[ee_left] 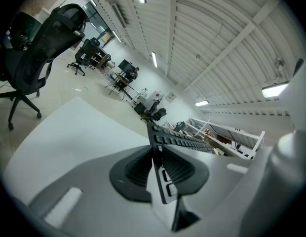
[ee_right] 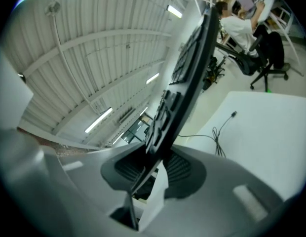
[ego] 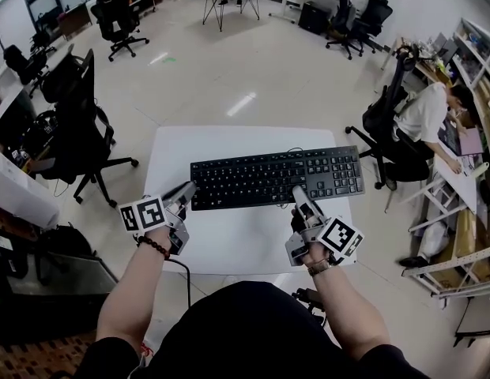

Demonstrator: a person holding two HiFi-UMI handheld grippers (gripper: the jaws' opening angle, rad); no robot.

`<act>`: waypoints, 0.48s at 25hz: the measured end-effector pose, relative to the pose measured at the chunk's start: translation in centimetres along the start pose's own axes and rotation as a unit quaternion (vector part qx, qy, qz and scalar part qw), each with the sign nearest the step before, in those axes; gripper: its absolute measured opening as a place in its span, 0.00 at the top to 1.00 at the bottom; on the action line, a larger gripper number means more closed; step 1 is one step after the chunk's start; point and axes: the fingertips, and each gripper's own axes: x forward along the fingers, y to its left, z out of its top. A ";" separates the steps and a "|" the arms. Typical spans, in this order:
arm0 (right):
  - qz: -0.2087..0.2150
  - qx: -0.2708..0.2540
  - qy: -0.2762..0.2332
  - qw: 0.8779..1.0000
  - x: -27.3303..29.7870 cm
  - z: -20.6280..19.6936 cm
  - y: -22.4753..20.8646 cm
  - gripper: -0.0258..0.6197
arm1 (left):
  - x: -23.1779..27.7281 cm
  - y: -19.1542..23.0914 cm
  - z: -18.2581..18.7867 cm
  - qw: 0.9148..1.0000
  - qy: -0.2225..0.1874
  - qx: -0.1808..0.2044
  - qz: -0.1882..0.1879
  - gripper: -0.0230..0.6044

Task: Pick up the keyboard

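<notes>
Here, the keyboard (ego: 277, 178) is being held over the white table (ego: 229, 247), key face up. In the head view its long axis is running from 9 o'clock to 3 o'clock.

The left gripper (ego: 184, 192) is meeting the keyboard at its 9 o'clock end. The right gripper (ego: 299, 196) is meeting the near long edge, at about 5 o'clock from the keyboard's middle. Both hands are in contact, so neither is being counted as the nearer.

In the left gripper view the end of the keyboard is being pinched between the two ribbed pads (ee_left: 138, 169). The jaws are standing partly apart, with the slab filling the gap between them. In the right gripper view the keyboard's edge is being clamped in the same way and is stretching away toward 1 o'clock. Its cable (ee_right: 219, 132) is lying on the table at about 3 o'clock.

The keyboard is judged to be clear of the table, so the pick-up is judged to be well under way. The stretch toward 3 o'clock beyond the right gripper is being left unsupported. The coming move is therefore judged to turn on both hands rising together, so that the long axis is kept level.
</notes>
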 end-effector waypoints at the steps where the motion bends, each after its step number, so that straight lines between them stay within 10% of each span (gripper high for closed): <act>1: -0.002 -0.003 0.000 1.000 -0.1 0.0 0.1 0.79 | -0.1 0.0 0.1 1.000 -0.002 0.000 -0.001 0.85; 12: 0.014 -0.017 -0.005 1.000 -0.3 0.2 1.6 0.79 | -0.8 -0.6 0.9 1.000 -0.018 0.004 -0.007 0.85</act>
